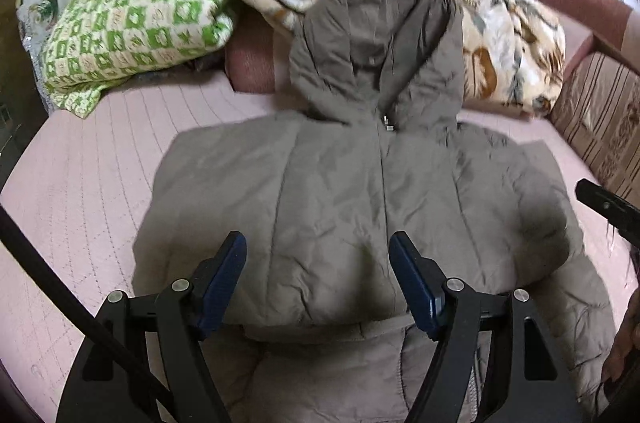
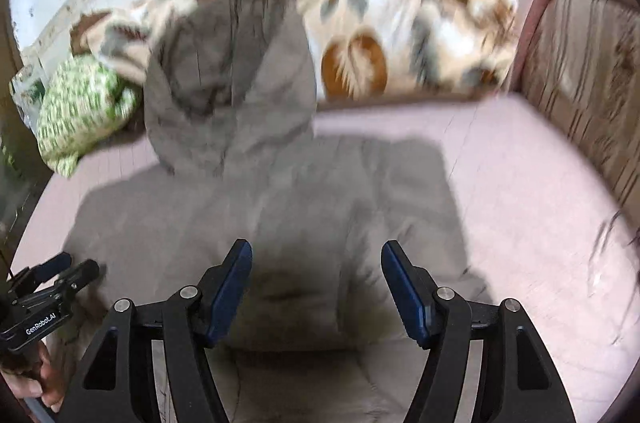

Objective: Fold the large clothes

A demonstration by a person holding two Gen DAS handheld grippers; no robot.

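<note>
A grey-brown hooded padded jacket (image 1: 340, 191) lies flat on the pink quilted bed cover (image 1: 80, 191), hood (image 1: 376, 39) toward the far side, its lower part folded up over the body. My left gripper (image 1: 318, 243) is open and empty, hovering above the jacket's folded front edge. My right gripper (image 2: 316, 251) is open and empty above the jacket (image 2: 280, 207), toward its right half; this view is motion-blurred. The left gripper shows at the lower left of the right wrist view (image 2: 60, 271), and the right gripper at the right edge of the left wrist view (image 1: 600, 203).
A green-and-white crocheted blanket (image 1: 132, 23) sits at the far left. A beige patterned fleece blanket (image 1: 512, 55) is piled behind the hood. A striped sofa arm (image 1: 600, 119) bounds the right side. Bare pink cover (image 2: 520, 203) lies right of the jacket.
</note>
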